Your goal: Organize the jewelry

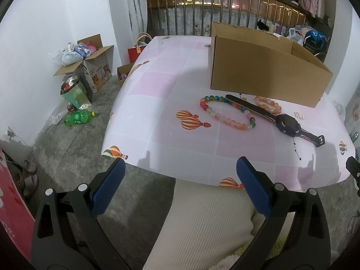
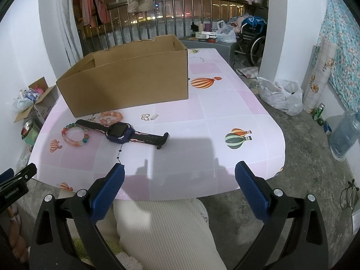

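An open cardboard box (image 1: 265, 72) (image 2: 130, 78) stands on the pink checked table (image 1: 171, 103) (image 2: 213, 112). In front of it lie a multicoloured bead bracelet (image 1: 222, 118) (image 2: 75, 135), an orange-pink bead bracelet (image 1: 268, 103) (image 2: 111, 117), a dark purple smartwatch (image 1: 288, 123) (image 2: 120, 131), a thin star chain (image 1: 297, 150) (image 2: 119, 156) and a small silver piece (image 1: 299, 115) (image 2: 149, 117). My left gripper (image 1: 180, 171) hangs open at the table's near edge, well short of the bracelets. My right gripper (image 2: 180, 173) is open too, just right of the star chain, holding nothing.
A person's cream ribbed legs (image 1: 202, 222) (image 2: 164, 229) sit under the near table edge. On the floor at the left are cardboard boxes (image 1: 99, 67), bags and a green bottle (image 1: 78, 117). At the right are plastic bags (image 2: 281, 94), a water jug (image 2: 346, 135) and a wheelchair (image 2: 254, 42).
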